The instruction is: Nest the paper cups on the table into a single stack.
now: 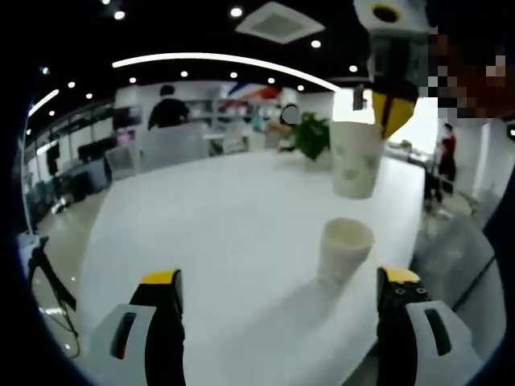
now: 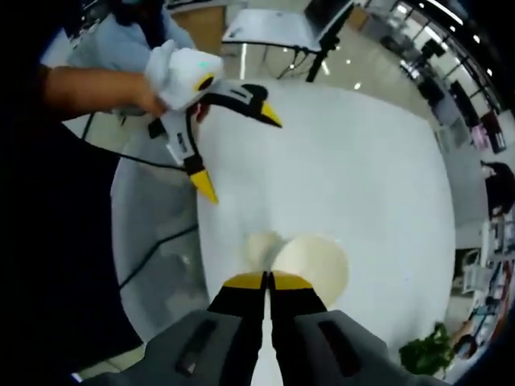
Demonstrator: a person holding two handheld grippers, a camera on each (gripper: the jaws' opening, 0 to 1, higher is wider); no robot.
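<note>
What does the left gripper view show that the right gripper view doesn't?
Left gripper view alone: the held cup from the side, hanging above the standing cup, plus a potted plant and people beyond. Right gripper view alone: a top-down look into the held cup, with the left gripper open in a hand. Both: the two cups and white table.

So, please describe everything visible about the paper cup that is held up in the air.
The lifted paper cup is white with faint greenish marks, upright, mouth up, hanging above the white table. The right gripper pinches its rim from above with yellow-tipped jaws. It hovers over a second cup standing on the table, not touching it. The right gripper view shows its pale round opening.
</note>
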